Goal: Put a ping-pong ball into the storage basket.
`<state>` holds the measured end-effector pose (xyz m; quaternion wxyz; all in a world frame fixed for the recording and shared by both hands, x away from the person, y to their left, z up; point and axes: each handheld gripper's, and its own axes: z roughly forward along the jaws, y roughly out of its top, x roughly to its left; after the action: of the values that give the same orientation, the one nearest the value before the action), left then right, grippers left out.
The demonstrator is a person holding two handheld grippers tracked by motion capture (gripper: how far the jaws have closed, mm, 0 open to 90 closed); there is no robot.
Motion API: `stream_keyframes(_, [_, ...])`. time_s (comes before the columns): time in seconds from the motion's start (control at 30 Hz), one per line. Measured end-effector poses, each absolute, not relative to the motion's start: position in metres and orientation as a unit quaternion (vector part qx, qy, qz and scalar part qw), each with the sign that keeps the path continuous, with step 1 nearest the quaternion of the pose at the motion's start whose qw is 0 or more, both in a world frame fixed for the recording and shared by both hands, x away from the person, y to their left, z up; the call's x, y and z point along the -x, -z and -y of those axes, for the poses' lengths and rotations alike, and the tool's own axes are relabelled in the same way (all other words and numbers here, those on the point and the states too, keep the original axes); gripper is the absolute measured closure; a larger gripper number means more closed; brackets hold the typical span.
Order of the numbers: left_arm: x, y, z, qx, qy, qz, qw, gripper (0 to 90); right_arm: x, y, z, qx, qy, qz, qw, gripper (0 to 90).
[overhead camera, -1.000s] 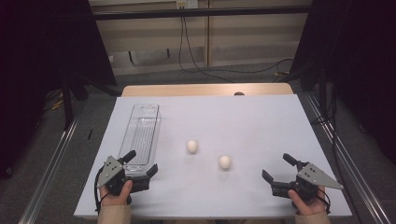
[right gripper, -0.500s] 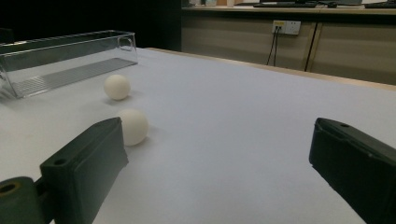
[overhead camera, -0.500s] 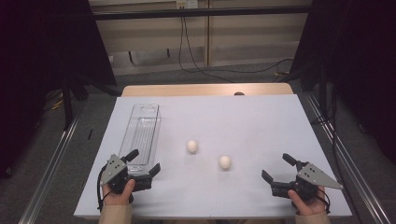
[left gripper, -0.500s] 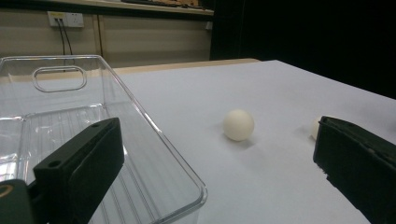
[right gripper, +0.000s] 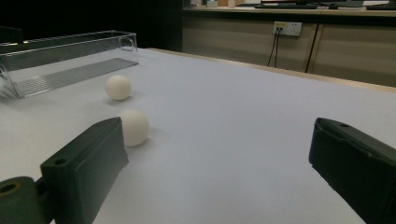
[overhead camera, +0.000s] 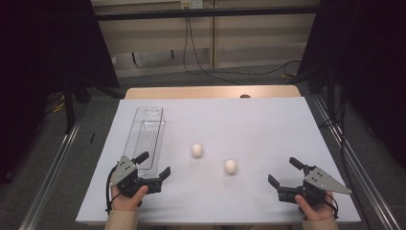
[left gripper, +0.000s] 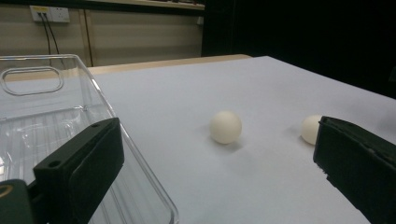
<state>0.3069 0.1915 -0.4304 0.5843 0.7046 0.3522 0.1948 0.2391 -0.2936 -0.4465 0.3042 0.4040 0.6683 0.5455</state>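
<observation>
Two white eggs lie on the white table, a little toward the near edge from its middle: the far egg sits at about 10 o'clock from the near egg, the pair close but apart. In the left gripper view the far egg stands between the two black jaws, with the near egg partly hidden behind one of them. In the right gripper view the near egg lies just past one jaw, the far egg beyond it. At 9 o'clock from the far egg a long clear plastic tray runs from the near side toward 12 o'clock, empty. The left gripper, held in a hand at the tray's near end, has its jaws spread wide and grips nothing. The right gripper, at about 4 o'clock from the near egg and well apart from it, is likewise spread wide and empty.
</observation>
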Motion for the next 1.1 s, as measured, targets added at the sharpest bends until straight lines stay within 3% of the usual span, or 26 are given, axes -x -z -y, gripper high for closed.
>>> stream_keyframes(1.1, [-0.317, 0.426, -0.163, -0.714, -0.169, -0.335, 0.591, 1.8, -0.240, 0.446, 0.293, -0.398, -0.548, -0.671, 0.302, 3.3])
